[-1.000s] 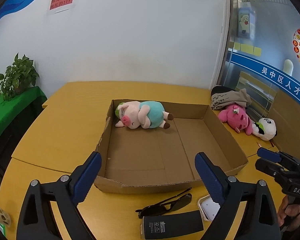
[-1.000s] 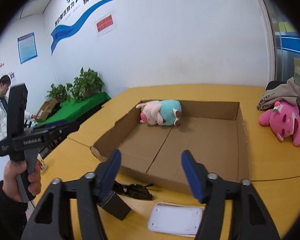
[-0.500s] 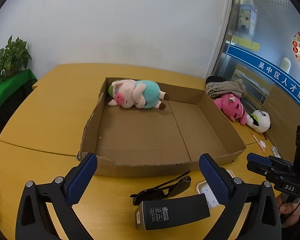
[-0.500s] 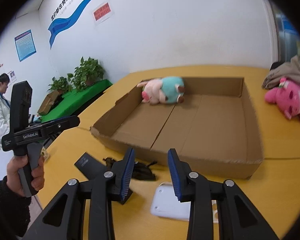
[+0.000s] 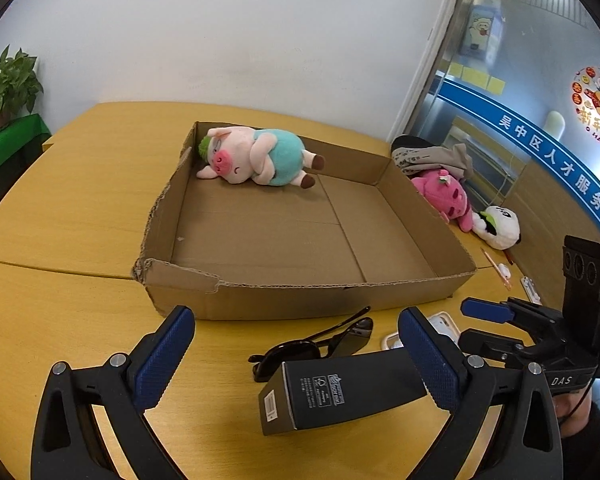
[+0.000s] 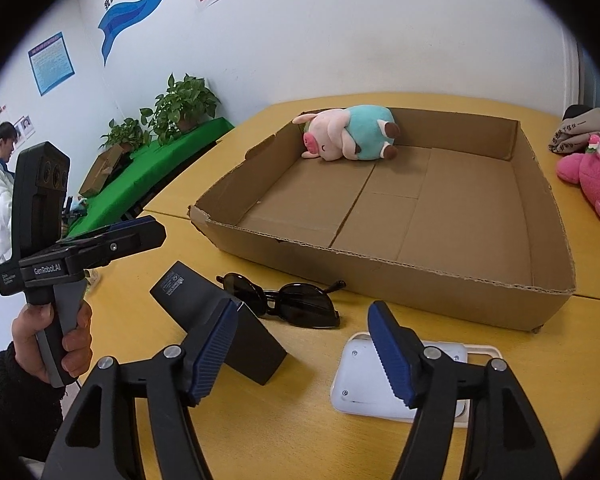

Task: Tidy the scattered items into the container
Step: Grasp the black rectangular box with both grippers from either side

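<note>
Left wrist view has the left gripper [image 5: 296, 356] spread as wide as it goes, nothing pinched — the long black rectangular box [image 5: 340, 388] and the black sunglasses [image 5: 316, 346] lie on the yellow wooden table [image 5: 72, 208] just ahead of the shallow brown cardboard tray [image 5: 304, 300]. Right gripper [image 6: 304, 348] has just been opening, empty, with the white plastic device [image 6: 364, 380] beneath. Pink-and-teal plush pig [image 5: 256, 156] sits in the tray's far corner.
</note>
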`<state>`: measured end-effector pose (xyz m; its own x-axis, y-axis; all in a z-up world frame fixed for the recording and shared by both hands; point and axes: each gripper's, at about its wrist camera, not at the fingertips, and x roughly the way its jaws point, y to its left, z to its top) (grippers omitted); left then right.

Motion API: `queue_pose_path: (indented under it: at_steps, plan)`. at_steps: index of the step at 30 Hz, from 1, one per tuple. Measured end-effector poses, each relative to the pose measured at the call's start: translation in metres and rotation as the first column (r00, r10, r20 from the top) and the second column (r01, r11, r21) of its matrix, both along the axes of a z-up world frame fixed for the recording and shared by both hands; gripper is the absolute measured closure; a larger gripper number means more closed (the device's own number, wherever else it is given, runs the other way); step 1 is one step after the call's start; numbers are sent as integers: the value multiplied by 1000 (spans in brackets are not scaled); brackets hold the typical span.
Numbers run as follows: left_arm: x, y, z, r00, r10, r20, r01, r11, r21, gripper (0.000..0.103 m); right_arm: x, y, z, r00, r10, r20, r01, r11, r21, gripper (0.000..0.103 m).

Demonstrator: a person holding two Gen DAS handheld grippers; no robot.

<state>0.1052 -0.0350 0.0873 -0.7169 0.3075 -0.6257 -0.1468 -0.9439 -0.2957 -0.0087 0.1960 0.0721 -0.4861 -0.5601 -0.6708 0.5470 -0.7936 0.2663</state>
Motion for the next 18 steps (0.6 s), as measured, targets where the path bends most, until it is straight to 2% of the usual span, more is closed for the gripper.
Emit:
queue_pose_path:
  at_steps: [7,10,14,18]
  plan:
    - [-3,-1,-7,998,-53,42,52,998,19,0,1,-5,-7,998,56,28,-56,998,21,30]
    - [-8,-3,-15,994,-76,74,72,996,48,0,3,-10,-11,993,107,55,-108,994,8,24]
    - [-12,-2,-27,986,-107,128,98,992,78,0,7,-26,-33,974,181,139,-184,983,10,24]
    - [-16,0,-42,975,-123,186,105,989,104,0,10,-45,-57,960,194,202,-204,978,29,24]
